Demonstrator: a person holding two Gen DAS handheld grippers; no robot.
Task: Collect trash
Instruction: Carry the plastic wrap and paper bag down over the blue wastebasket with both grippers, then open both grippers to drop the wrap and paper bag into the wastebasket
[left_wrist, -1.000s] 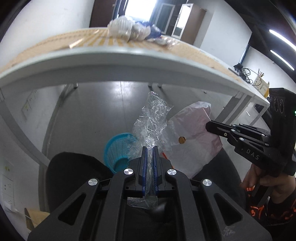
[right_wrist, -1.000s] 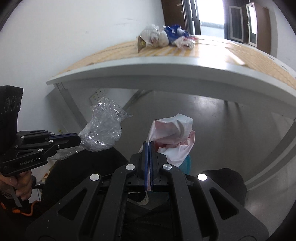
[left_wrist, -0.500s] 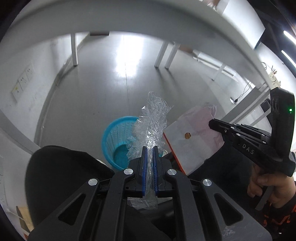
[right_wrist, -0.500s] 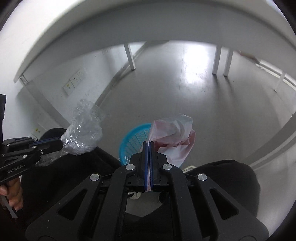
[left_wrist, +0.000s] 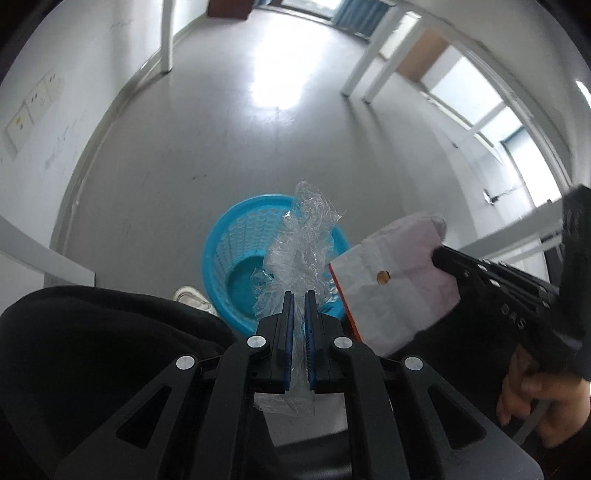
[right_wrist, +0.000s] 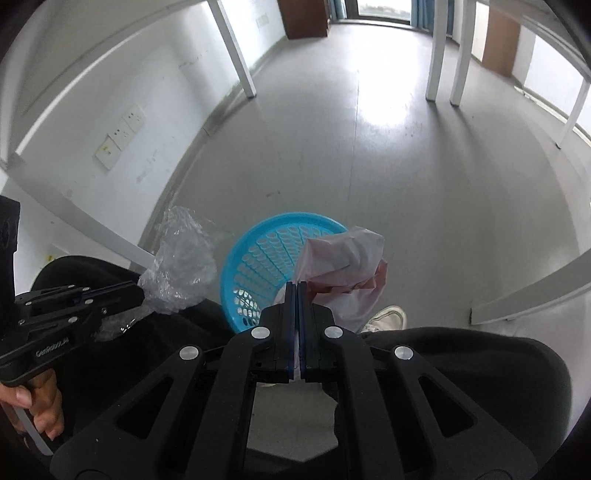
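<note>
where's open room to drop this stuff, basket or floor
The blue basket looks bare inside, its bottom showing. The floor is bare from its far rim to the white table legs. The near side is crowded: the left tongs hold clear plastic wrap, the right tongs a pink-white bag, beside a shoe.

Grey floor (left_wrist: 221, 147) (glossy glare), white walls (right_wrist: 110, 92), white table legs (right_wrist: 434, 55).

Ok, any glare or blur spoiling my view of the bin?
Left wrist view: floor glare sits beyond the blue basket, which is sharp; the right claw and hand at the edge are motion-blurred. Right wrist view: similar floor glare, basket clear.
</note>
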